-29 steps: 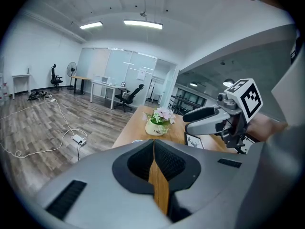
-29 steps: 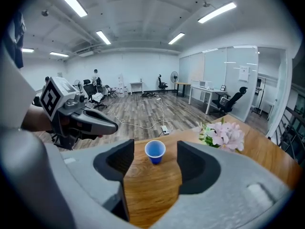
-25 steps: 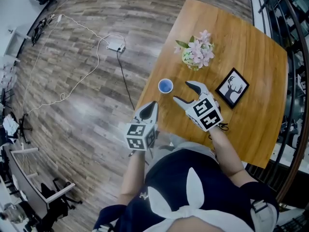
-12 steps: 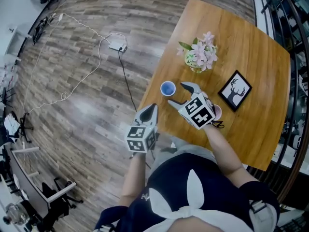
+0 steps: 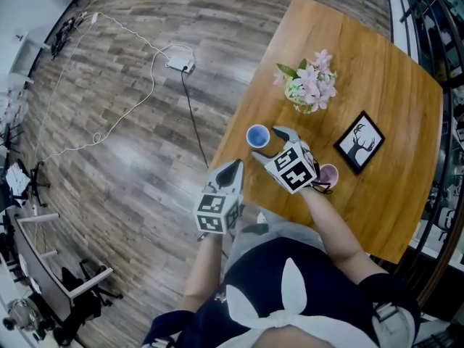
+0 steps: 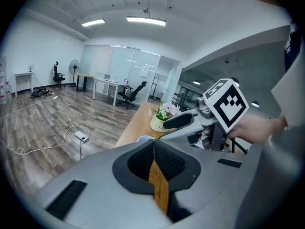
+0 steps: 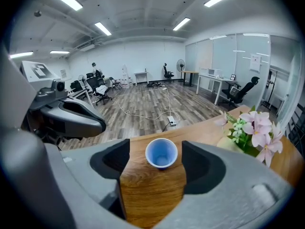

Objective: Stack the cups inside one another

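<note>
A blue cup (image 5: 257,135) is being kept upright near the edge of the wooden table (image 5: 377,71), framed by the widely spread jaws of the right gripper (image 5: 270,143). The pads are not being pressed on it, and the jaws have just been opening. A flower pot (image 5: 312,93) and a framed picture (image 5: 360,142) are being left beyond, apart from the cup. A pink cup (image 5: 328,173) is being partly hidden behind the right gripper. The left gripper (image 5: 232,170) is being held at the table's edge, jaws closed together on nothing. Since 1 second ago, the right gripper is being brought nearer the blue cup, and the pink cup is being uncovered.
</note>
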Available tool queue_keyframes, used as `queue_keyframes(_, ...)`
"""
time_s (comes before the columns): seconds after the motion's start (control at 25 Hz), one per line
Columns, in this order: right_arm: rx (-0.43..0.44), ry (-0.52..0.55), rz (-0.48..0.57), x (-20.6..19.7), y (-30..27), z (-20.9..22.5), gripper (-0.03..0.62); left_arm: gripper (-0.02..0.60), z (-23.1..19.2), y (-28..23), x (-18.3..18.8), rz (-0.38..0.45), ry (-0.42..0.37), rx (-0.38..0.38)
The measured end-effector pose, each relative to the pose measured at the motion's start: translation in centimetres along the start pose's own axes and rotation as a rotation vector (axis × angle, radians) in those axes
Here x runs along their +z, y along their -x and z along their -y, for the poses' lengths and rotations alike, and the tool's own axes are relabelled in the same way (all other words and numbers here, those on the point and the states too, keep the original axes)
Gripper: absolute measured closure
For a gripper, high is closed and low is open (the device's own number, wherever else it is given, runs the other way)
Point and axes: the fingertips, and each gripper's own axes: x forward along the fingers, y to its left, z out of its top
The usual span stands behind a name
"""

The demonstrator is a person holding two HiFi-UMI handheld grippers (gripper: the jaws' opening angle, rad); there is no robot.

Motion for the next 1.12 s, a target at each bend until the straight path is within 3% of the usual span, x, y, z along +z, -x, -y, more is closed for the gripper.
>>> queue_keyframes(0.72, -0.036, 0.044, -0.095, -2.5, -5.2, 1.8, 0.255, 0.561, -1.8, -1.1, -2.5, -0.056, 0.043, 0.036)
queue_keyframes(1.12, -0.019, 0.05, -0.127, -3.6, -6.4, 1.5, 0.267, 0.561, -1.2, -1.1, -3.3, -0.089, 0.052, 0.016)
